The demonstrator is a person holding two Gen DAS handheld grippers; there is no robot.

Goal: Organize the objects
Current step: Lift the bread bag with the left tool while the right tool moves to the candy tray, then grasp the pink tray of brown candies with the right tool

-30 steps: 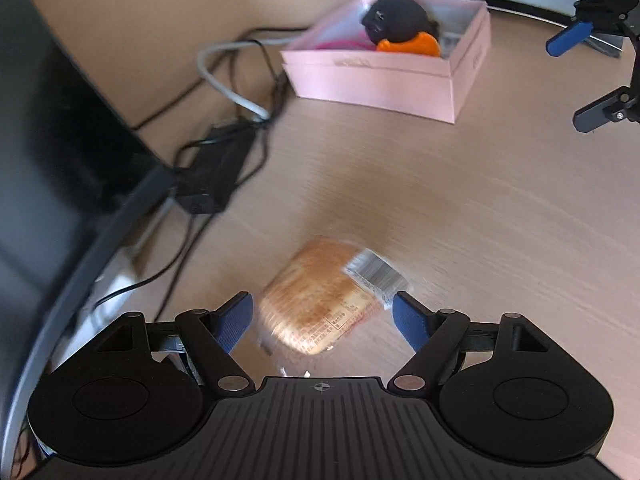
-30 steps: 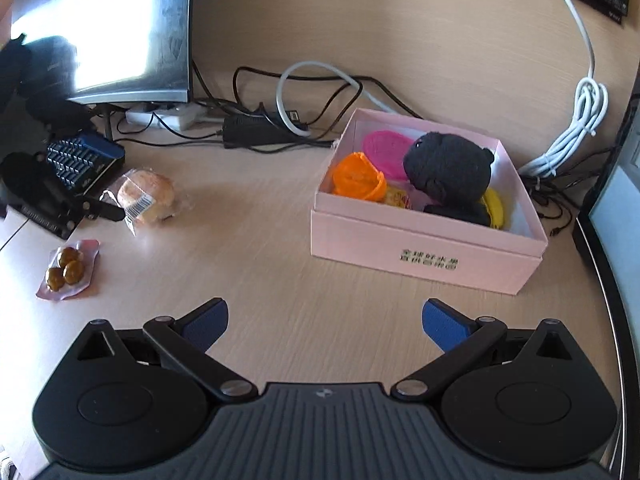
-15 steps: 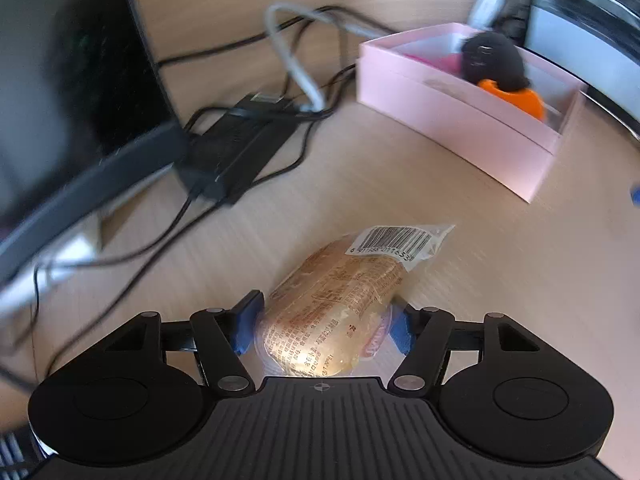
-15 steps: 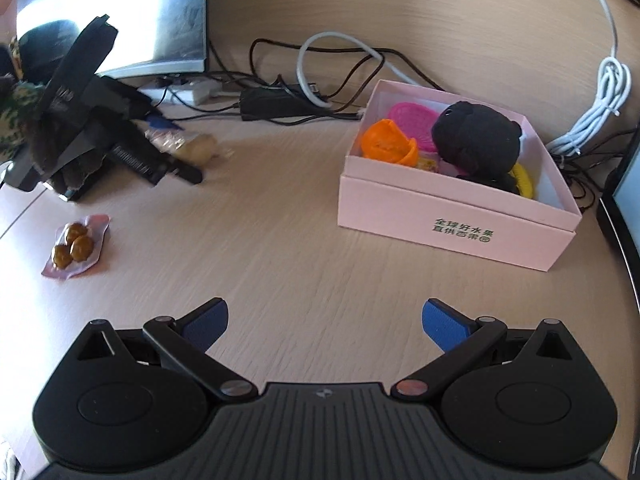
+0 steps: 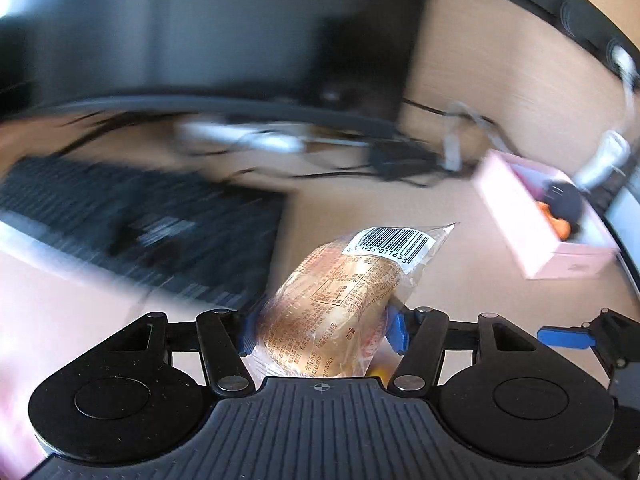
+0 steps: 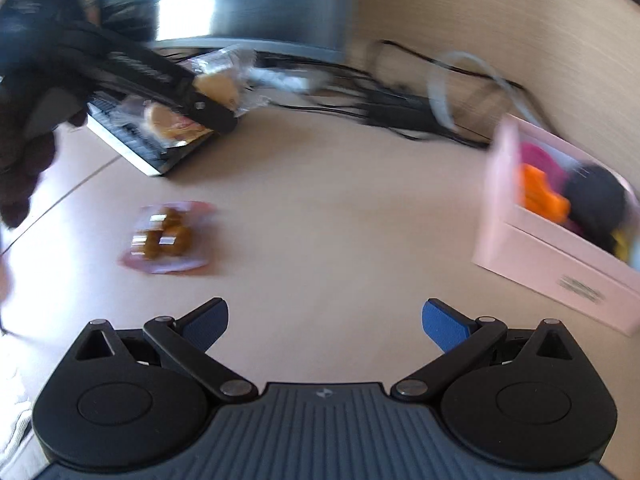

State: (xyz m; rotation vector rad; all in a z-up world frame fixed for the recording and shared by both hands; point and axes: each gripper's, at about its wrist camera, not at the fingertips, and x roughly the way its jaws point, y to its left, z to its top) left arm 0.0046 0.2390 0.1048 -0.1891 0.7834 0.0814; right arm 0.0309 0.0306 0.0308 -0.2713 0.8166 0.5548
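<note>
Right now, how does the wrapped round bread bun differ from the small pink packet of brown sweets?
The wrapped round bread bun is held off the desk in the shut left gripper; the small pink packet of brown sweets lies flat on the desk, ungripped. The bun is one pale piece; the packet holds several dark pieces. Both are sealed snacks.

The left gripper point(image 5: 322, 326), now clamped on the wrapped bun point(image 5: 340, 300), lifts it off the desk point(image 6: 320, 208), swinging toward nine o'clock.
</note>
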